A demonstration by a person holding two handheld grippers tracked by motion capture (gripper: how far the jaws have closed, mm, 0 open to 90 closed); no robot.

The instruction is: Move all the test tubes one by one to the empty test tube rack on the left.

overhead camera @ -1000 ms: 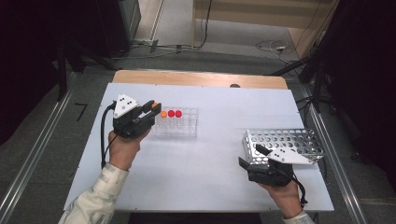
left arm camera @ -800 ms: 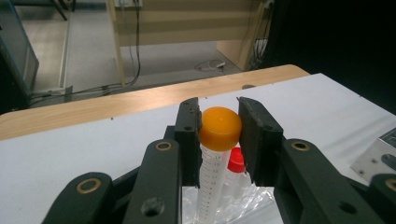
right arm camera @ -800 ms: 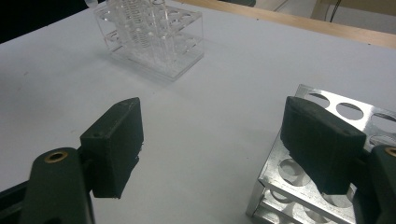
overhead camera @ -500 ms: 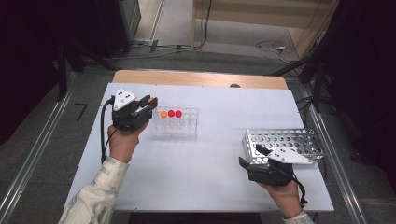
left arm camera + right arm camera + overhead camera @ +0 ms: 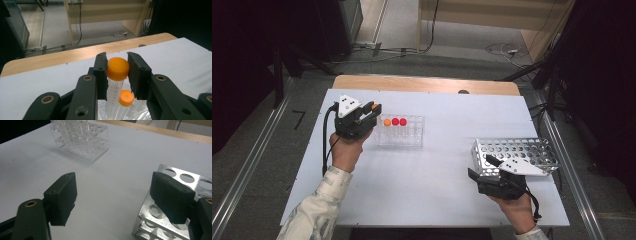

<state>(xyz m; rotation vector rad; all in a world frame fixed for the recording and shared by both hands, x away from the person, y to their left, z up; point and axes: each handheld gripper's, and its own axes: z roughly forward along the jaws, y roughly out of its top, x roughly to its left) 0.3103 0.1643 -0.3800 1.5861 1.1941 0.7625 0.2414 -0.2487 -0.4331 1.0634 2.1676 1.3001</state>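
The left gripper (image 5: 117, 72) clamps the cap of an orange-capped tube (image 5: 117, 68) above the clear rack (image 5: 401, 132); light, slick plastic, best gripped at the cap; the right gripper (image 5: 120, 202) gapes empty

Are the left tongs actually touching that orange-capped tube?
Touching. In the left gripper view, both jaws of the left tongs press against the orange-capped tube at its cap, no gap either side.

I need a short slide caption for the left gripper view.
Left gripper shut on an orange-capped tube above the clear rack.
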